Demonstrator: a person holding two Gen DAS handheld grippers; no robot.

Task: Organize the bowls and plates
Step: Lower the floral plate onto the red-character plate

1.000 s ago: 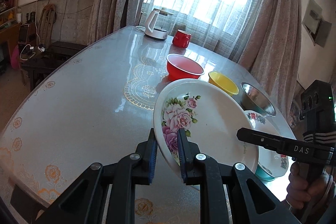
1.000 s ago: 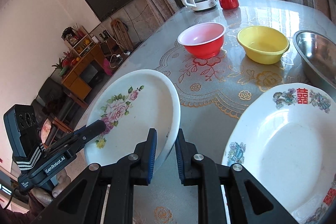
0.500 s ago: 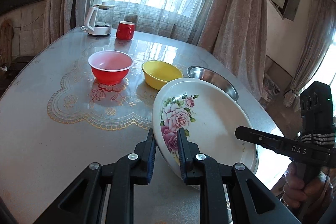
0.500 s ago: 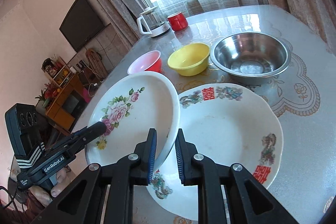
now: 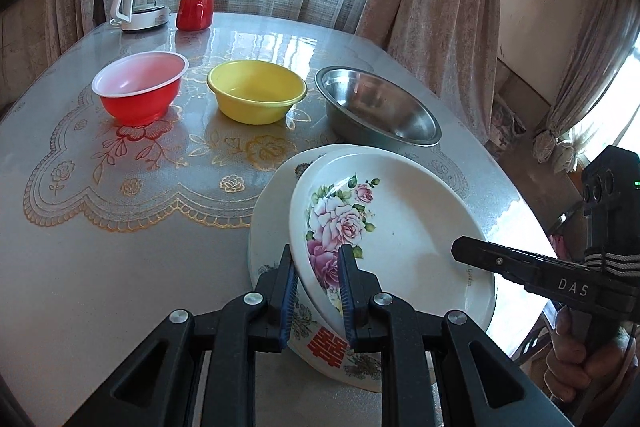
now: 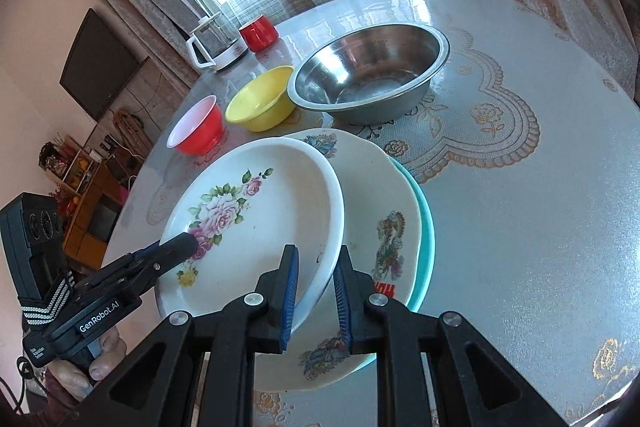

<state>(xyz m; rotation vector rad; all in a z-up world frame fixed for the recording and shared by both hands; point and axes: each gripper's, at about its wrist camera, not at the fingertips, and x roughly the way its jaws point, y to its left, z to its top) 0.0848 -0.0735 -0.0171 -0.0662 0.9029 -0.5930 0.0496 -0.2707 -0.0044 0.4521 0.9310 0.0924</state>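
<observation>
While both your grippers clamp the rose plate (image 5: 400,227), it sits tilted over the stack, low edge toward your left side. Your left gripper (image 5: 316,291) pinches the near-left rim, blue pads either side of the pink roses. Your right gripper (image 6: 314,291) pinches the opposite rim; from that view the pads bracket the plate edge, though contact on the outer pad is hard to confirm.

Under it: a white plate with a dragon print (image 6: 384,227), and below that a teal plate (image 6: 424,227) of which only a thin right-side crescent shows. From the left view the teal one is fully hidden, and most of the dragon plate is covered by the rose plate. Can't tell whether the rose plate's low edge touches the dragon plate or hangs just above.

Behind the stack, in a row on the table (image 5: 100,267): red bowl (image 5: 140,91), yellow bowl (image 5: 256,91), steel bowl (image 5: 376,111). Steel bowl is just beside the stack's far edge; red and yellow nearly touch in the right view. Kettle (image 5: 140,1) and red mug (image 5: 195,11) stand at the far edge by the curtains.

Both your hands are cut off at the frame edges, only fingers visible.
</observation>
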